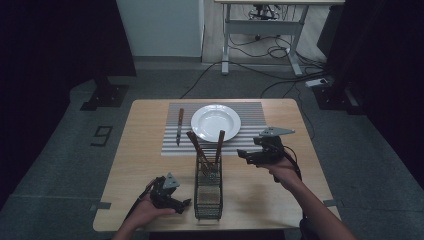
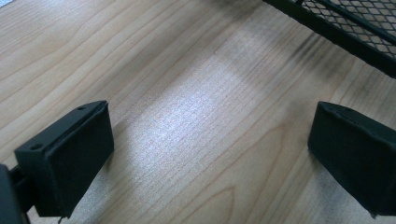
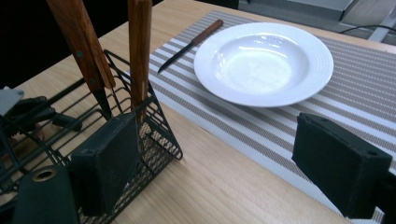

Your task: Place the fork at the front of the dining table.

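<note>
Hands first: we see the person's left hand (image 1: 145, 212) low at the table's near edge, cradling the left gripper (image 1: 186, 202), which points toward the foot of the black wire caddy (image 1: 207, 192). Its jaws stand wide apart over bare wood, with the caddy's mesh just beyond them in the left gripper view. The right forearm reaches farther in, angled from the lower right, and the right hand (image 1: 281, 169) holds the right gripper (image 3: 215, 163) level, aimed left at the caddy's far end. Its jaws are also wide, holding nothing; one sits just beside the caddy wall. Wooden-handled utensils (image 3: 140, 46) stand tilted in the caddy. Beyond lies a striped placemat (image 3: 355, 60) bearing a white plate (image 3: 264, 60), with a knife (image 3: 189, 45) beside it. We make out a "9" marked on the floor (image 1: 102, 135).
</note>
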Demonstrator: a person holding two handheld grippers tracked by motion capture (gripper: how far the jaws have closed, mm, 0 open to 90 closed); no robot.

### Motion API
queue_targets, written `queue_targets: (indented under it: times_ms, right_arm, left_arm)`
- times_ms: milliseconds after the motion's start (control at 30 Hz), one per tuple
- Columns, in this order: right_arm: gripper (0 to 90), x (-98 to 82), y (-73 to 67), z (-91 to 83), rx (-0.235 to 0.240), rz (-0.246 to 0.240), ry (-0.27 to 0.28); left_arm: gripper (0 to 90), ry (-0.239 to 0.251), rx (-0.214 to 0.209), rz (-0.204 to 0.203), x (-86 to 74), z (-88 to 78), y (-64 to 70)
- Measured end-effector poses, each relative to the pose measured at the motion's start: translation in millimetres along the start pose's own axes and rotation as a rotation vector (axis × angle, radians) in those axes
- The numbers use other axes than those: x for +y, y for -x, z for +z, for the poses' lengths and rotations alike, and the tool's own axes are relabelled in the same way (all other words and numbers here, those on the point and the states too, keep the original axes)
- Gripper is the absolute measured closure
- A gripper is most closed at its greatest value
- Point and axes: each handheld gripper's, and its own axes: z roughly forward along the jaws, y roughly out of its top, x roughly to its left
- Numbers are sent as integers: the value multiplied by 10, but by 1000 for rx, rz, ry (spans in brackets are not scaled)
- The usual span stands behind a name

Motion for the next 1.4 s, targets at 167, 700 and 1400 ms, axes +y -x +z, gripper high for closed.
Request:
queue_targets:
  times_ms: [167, 700, 1400]
  right_arm:
    - [149, 84, -51, 57, 6, -7, 11]
    - [255, 245, -269, 358, 68, -79, 2]
    - [495, 254, -381, 663, 127, -102, 24]
  left_arm:
    - [3, 0, 0, 0, 0, 0, 0]
    - [3, 0, 0, 0, 0, 0, 0]
    - [3, 1, 0, -1, 0, 1, 1]
